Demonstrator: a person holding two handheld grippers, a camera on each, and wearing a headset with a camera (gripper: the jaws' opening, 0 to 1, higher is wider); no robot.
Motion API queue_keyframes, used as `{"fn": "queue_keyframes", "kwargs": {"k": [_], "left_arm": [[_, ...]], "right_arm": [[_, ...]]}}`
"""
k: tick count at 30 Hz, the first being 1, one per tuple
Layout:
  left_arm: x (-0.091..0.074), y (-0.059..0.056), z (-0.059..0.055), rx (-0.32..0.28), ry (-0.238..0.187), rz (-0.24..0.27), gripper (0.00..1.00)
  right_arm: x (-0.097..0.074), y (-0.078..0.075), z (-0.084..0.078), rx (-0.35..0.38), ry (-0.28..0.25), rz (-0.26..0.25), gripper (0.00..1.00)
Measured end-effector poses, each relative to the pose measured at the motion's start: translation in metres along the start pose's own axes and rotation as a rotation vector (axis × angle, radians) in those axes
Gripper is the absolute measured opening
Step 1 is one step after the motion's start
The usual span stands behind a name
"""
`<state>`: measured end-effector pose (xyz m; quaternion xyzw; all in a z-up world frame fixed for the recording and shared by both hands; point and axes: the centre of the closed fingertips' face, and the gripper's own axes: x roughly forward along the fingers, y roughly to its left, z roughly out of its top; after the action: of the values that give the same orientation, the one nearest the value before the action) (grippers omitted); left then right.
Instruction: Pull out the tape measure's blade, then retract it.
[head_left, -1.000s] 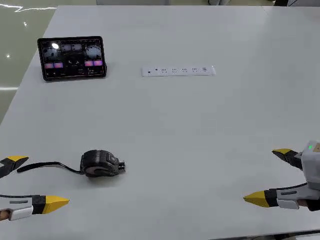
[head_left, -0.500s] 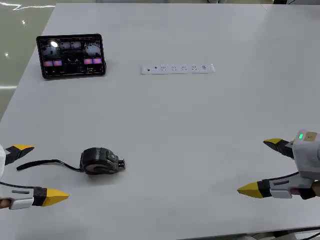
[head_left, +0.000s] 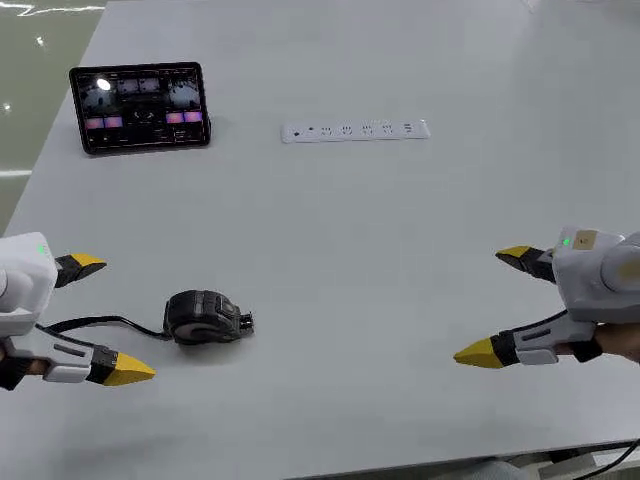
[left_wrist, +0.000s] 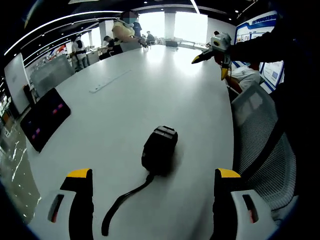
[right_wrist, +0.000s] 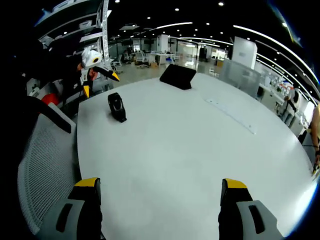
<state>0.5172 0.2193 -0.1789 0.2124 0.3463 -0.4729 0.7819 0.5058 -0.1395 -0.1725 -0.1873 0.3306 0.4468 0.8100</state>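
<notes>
Nearest the person, the left gripper sat at the left edge of the head view, its white body partly cut off by the frame. Its fingers were released, spread wide and grasping nothing. The right gripper was held well apart on the right side, also cut by the frame edge, with its fingers likewise spread and empty. Both pairs of fingers were black with pointed yellow tips.

Just ahead of the left gripper lay the tape measure, a rounded dark case resting on the tabletop with nothing touching it. A thin black strap trailed from the case toward the left gripper, and its loose end lay in the gap between the fingers. The small piece at the case's right end was too small to make out. In the left gripper view, a mesh chair back stood beside the tabletop's edge.

The tabletop was smooth, matte and white. Farther off a long white power strip lay flat. To its left a dark tablet was propped at a tilt, its lit screen showing pink and grey panels too blurred to read.
</notes>
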Motion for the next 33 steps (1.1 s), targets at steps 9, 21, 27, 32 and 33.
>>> {"fn": "queue_keyframes", "kwargs": {"k": [9,21,27,32,33], "left_arm": [[0.017,0.003,0.008,0.068,0.033,-0.042,0.99],[0.033,-0.002,0.011,0.131,0.073,-0.098,0.85],[0.046,-0.005,0.016,0.153,0.105,-0.129,0.76],[0.060,-0.011,0.018,0.160,0.144,-0.160,0.70],[0.062,-0.011,0.018,0.168,0.151,-0.159,0.68]], "right_arm": [[0.019,0.006,0.017,-0.041,0.001,0.032,0.99],[0.053,0.019,0.041,-0.109,0.004,0.089,0.99],[0.072,0.026,0.056,-0.147,0.003,0.133,0.99],[0.086,0.030,0.067,-0.175,0.001,0.154,0.99],[0.088,0.031,0.069,-0.177,0.001,0.157,0.99]]}}
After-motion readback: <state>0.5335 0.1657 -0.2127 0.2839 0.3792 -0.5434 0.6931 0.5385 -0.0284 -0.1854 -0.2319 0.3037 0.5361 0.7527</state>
